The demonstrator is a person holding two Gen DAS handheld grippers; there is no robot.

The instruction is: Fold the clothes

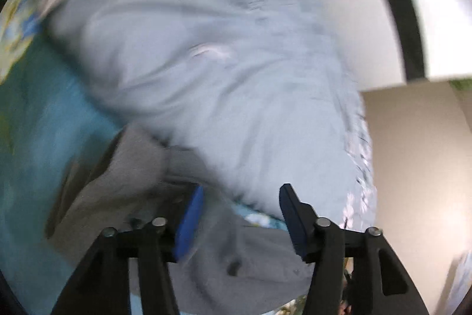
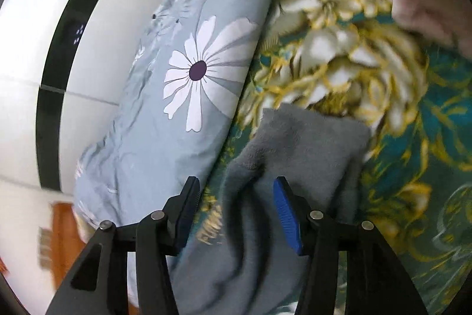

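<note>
Through the left wrist camera, the left gripper [image 1: 242,197] has its jaws spread wide with nothing between the blue pads [image 1: 190,223]. The grey garment [image 1: 212,264] lies beneath and just ahead of them, from about 9 o'clock round to 6 o'clock in the view, bunched on the green floral bedspread [image 1: 35,123]. A pale blue pillow [image 1: 221,73] fills the middle and the 12 o'clock part, touching or overlapping the garment's far edge (motion blur makes it hard to tell which). A beige wall panel [image 1: 413,152] stands at 3 o'clock.

Through the right wrist camera, the right gripper [image 2: 234,191] is likewise wide open and grips nothing. The grey garment [image 2: 309,143] runs from the centre down to 6 o'clock on the bedspread [image 2: 413,167], with a raised ridge of cloth lying between the jaws. Its far edge near the centre looks squared off, as if one fold is in place. The pillow, here showing a white daisy print [image 2: 200,73], runs from 12 to 8 o'clock just beside it.

The cloth looks fleecy, soft and light, so it should drape and sag instead of holding shape, and a thin pinch may slip. My judgement is that the best hold is a hem or corner, taking both layers deep between the pads, one gripper at each end of the same edge.
</note>
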